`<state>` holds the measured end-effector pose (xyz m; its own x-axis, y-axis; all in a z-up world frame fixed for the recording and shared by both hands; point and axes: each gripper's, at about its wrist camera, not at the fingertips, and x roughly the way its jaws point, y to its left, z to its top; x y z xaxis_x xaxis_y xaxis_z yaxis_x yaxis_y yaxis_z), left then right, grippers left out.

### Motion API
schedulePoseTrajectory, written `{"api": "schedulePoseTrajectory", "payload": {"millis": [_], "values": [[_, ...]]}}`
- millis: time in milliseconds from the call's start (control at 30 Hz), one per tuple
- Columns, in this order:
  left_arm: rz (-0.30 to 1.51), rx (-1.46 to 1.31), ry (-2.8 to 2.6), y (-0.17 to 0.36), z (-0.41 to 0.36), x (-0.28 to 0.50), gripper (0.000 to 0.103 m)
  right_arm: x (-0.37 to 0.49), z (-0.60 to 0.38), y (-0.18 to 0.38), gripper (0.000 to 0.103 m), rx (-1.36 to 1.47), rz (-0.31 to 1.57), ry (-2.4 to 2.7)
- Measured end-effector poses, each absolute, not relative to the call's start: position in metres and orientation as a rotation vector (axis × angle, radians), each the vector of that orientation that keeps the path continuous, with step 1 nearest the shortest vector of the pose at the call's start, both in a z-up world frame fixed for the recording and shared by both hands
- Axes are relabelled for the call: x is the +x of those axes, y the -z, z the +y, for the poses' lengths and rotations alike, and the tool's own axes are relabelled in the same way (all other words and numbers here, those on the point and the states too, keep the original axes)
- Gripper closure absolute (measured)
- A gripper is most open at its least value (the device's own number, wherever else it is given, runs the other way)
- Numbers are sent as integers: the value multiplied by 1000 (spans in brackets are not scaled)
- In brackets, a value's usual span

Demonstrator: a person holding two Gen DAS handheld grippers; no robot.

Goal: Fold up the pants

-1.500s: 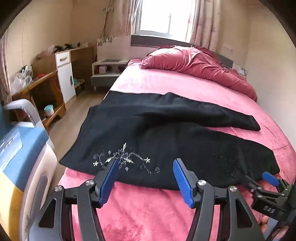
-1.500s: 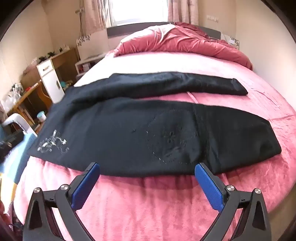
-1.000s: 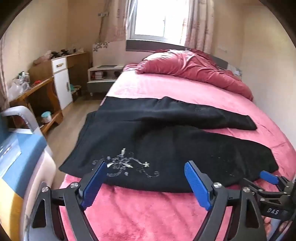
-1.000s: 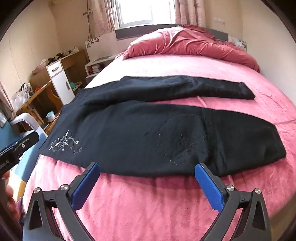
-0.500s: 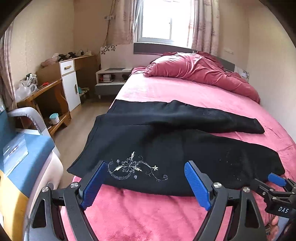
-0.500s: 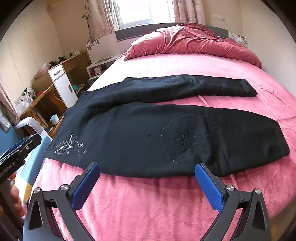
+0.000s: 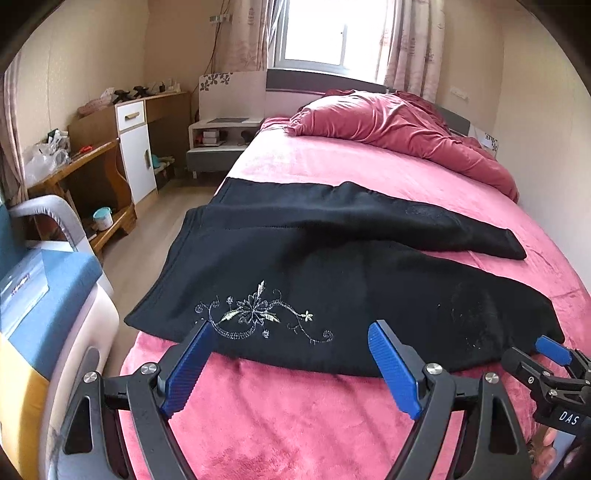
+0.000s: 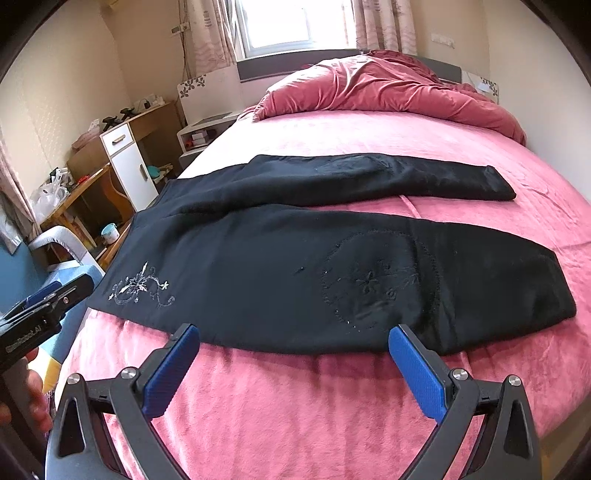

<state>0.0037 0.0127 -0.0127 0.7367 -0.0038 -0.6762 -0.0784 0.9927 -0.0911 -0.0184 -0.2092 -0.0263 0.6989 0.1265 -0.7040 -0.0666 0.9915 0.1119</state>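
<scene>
Black pants (image 7: 332, 266) lie spread flat across a pink bed (image 7: 295, 424), filling the middle of both frames. In the left wrist view the waist end overhangs the bed's edge at centre left, and the two legs run toward the right of the frame: the farther leg ends at right centre, the nearer and wider one at lower right. The legs part toward their ends, with a wedge of pink cover showing between them. Pale floral embroidery (image 7: 258, 314) sits on the nearer leg close to the waist, just above the lower centre of the frame.

The left gripper (image 7: 288, 365) occupies the lower centre of its own view, jaws spread wide and empty, above bare cover just short of the pants' near edge. The right gripper (image 8: 295, 369) is likewise released, holding nothing, its blue pads (image 8: 415, 373) beside the near edge of the wider leg. Whether either touches the cloth cannot be told.

A crumpled red quilt (image 7: 399, 129) lies at the upper right, under a window (image 7: 325, 33). A desk (image 7: 92, 162) stands at the left edge of the frame.
</scene>
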Motion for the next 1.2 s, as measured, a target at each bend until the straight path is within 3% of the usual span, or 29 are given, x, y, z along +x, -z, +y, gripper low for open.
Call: {"api": "schedulePoseTrajectory", "payload": {"millis": [733,800,1033,1133,1167,1200], "values": [[795,-112,-10,25,6,8,13,-17,-219,32,0,85,796,-95],[835,-147,16,31,10,12,8,-15,-226,34,5,112,809,-97],[942,-281,11,58,47,28,3,-12,-330,64,42,486,908,17],[980,-315,-11,68,66,34,4,-27,-396,73,45,631,870,149],[993,-323,-21,71,71,35,10,-30,-413,75,45,666,862,182],[1013,-339,-20,76,78,38,26,-34,-429,77,45,699,853,214]]}}
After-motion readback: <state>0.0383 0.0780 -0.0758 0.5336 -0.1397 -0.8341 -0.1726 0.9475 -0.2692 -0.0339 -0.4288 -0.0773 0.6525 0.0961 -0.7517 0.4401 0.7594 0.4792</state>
